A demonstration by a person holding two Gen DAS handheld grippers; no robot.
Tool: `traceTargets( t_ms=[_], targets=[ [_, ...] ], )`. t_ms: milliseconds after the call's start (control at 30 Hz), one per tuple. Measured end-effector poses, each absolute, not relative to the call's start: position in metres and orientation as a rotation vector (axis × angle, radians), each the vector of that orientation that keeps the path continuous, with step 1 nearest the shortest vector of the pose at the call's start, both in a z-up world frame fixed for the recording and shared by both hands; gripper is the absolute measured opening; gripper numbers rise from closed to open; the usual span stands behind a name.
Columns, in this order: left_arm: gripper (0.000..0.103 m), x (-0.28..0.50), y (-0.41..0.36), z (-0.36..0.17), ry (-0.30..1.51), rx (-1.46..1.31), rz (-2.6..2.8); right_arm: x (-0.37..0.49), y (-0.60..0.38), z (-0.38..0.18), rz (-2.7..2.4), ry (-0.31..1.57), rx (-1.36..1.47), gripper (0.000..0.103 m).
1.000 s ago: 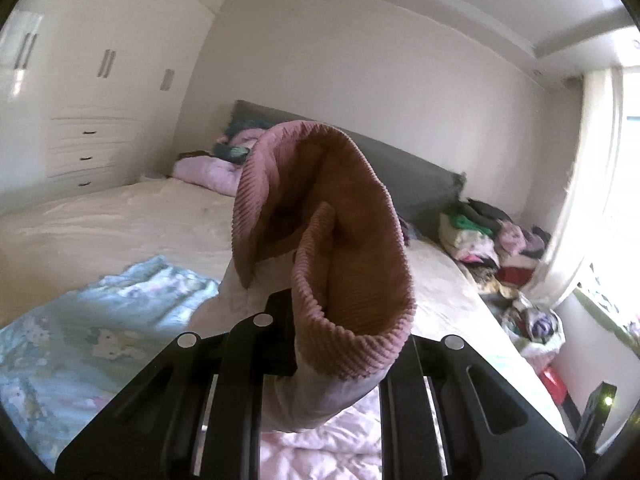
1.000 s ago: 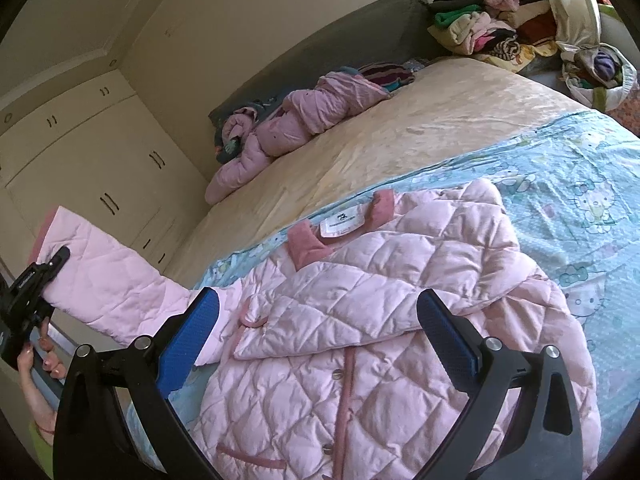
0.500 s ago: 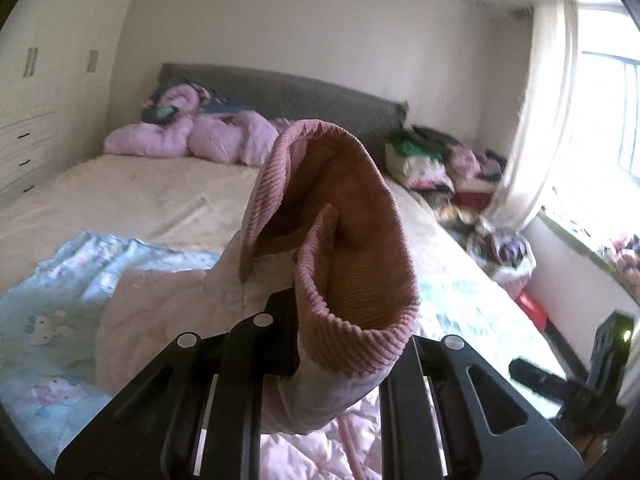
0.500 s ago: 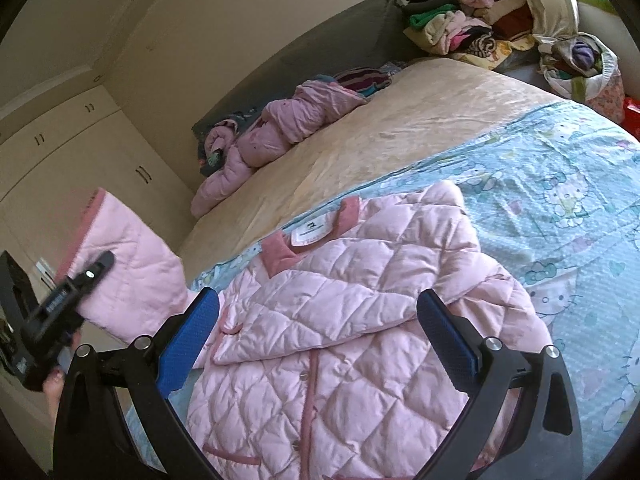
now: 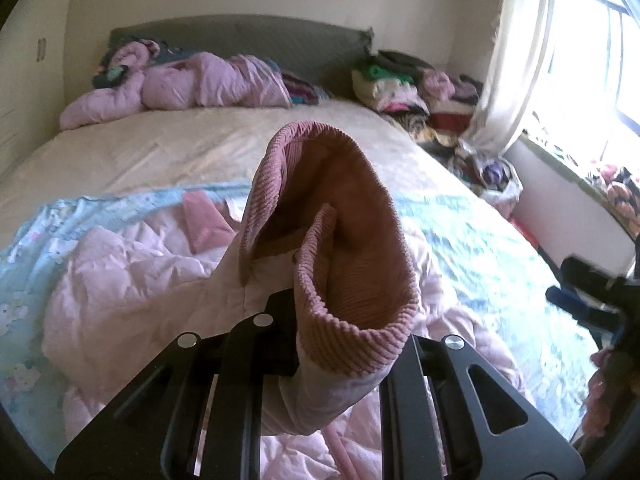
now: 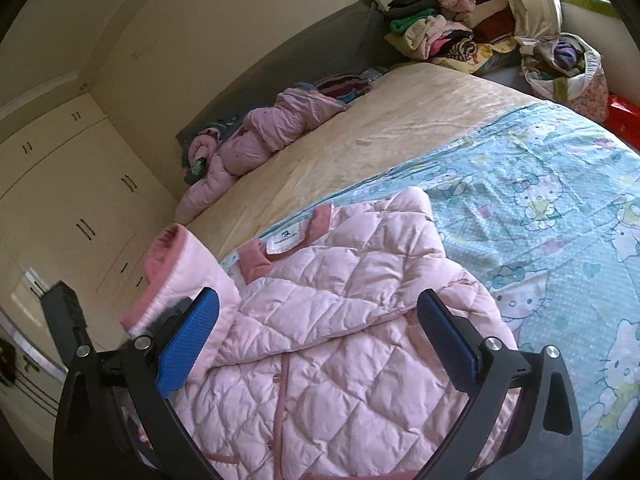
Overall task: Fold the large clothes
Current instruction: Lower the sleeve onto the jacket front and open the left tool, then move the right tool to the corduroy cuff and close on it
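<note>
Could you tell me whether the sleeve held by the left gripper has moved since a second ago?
Yes. In the right wrist view the sleeve has swung from beside the wardrobe in towards the jacket on the bed.

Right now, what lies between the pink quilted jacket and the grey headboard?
Bare cream bedspread, then a crumpled lilac jacket against the headboard; right wrist view.

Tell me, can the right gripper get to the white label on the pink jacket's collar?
Probably yes. The right gripper is open above the jacket, and nothing covers the label.
</note>
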State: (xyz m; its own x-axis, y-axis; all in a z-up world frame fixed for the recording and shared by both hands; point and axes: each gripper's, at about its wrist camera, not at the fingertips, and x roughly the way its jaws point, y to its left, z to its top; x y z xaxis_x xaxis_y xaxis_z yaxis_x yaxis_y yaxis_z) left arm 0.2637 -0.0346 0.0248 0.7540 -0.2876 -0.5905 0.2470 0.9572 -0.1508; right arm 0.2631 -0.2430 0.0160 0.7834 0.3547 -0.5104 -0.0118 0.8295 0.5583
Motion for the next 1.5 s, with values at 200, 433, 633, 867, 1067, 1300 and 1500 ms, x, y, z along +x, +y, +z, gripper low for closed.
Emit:
traceTargets(
  t_ms=[200,433,633,867,1067,1300,1500],
  targets=[
    [0.009,0.269,-0.056,-0.006,0.727,-0.012,-0.338,0.262,-0.247,0.013,0.187,0.660,0.559,0.099],
    [0.022,0.269,-0.074,-0.028,0.822,0.077,-0.400,0.263,-0.245,0.011,0.179,0.665,0.555,0.099],
    [0.079,0.260,-0.084,-0.029,0.827,0.115,-0.438,0.265,-0.241,0.011,0.188,0.672,0.552,0.099],
    [0.093,0.248,-0.072,-0.010,0.813,0.120,-0.431,0.265,-0.238,0.014,0.205,0.666,0.556,0.099],
    [0.094,0.250,-0.022,0.016,0.780,0.061,-0.316,0.272,-0.221,0.013,0.242,0.700,0.548,0.099],
    [0.094,0.259,0.057,0.033,0.763,-0.022,-0.144,0.294,-0.191,-0.012,0.301,0.802,0.611,0.099],
    [0.094,0.254,0.112,0.039,0.749,-0.103,-0.056,0.316,-0.169,-0.036,0.321,0.872,0.677,0.098]
  ],
)
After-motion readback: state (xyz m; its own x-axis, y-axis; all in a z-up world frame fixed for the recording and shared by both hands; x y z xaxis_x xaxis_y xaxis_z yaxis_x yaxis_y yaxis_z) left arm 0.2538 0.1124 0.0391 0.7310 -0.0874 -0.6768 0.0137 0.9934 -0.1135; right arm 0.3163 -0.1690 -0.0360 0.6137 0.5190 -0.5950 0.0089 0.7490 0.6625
